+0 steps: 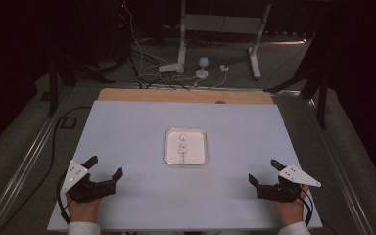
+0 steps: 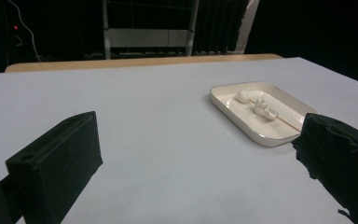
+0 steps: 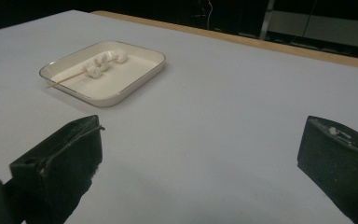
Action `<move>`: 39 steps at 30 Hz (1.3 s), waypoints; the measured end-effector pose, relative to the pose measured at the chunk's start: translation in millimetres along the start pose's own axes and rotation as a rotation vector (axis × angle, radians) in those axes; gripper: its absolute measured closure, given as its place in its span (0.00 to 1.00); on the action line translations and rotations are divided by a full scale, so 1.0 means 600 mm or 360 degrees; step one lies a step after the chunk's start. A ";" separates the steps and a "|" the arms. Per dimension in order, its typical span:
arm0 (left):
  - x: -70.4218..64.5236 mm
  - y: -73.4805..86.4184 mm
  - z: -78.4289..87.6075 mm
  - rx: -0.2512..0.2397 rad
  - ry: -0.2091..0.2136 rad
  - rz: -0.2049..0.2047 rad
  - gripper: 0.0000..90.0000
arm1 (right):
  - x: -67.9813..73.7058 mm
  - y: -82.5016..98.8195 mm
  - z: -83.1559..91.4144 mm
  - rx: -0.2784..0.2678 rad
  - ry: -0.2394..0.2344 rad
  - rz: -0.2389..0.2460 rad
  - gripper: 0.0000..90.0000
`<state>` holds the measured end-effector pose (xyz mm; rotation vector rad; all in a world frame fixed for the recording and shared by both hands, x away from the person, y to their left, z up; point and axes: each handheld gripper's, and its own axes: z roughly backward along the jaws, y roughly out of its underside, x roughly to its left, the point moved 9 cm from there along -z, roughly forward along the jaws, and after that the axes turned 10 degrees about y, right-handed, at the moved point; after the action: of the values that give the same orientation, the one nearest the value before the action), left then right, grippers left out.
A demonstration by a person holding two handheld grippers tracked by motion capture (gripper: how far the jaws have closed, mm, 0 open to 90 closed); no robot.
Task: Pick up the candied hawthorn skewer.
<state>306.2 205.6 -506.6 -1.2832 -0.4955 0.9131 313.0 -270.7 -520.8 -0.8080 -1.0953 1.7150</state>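
A white tray [image 1: 186,146] sits mid-table between two open hand-held grippers, left [image 1: 106,166] and right [image 1: 263,171].

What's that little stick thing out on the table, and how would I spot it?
Find the pale grey table, then the shallow cream tray near its middle. Lying in the tray is a thin wooden skewer with small white lumps on its far half, well ahead of both open grippers.

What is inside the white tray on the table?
The tray holds a thin wooden stick with small white lumps on it. The stick's far end is covered by the lumps.
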 end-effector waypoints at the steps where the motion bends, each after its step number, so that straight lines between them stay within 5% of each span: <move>1: 0.000 0.000 0.001 -0.0003 -0.0005 -0.0005 0.01 | -0.001 0.000 0.000 -0.0003 -0.0003 -0.0016 0.00; 8: 0.001 0.002 0.002 0.0010 -0.0036 -0.0060 0.01 | -0.001 0.000 -0.003 -0.0008 0.0009 -0.0019 0.00; 22: -0.005 -0.016 0.001 0.0040 -0.0060 -0.0030 0.01 | -0.004 -0.005 -0.002 -0.0035 0.0026 -0.0039 0.00; 39: -0.023 -0.058 -0.049 0.0076 -0.0070 -0.0015 0.01 | -0.009 -0.004 -0.001 -0.0033 0.0041 -0.0041 0.00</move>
<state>331.3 176.3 -478.5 -1.2185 -0.5112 0.9416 316.2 -274.9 -518.8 -0.8234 -1.1030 1.6697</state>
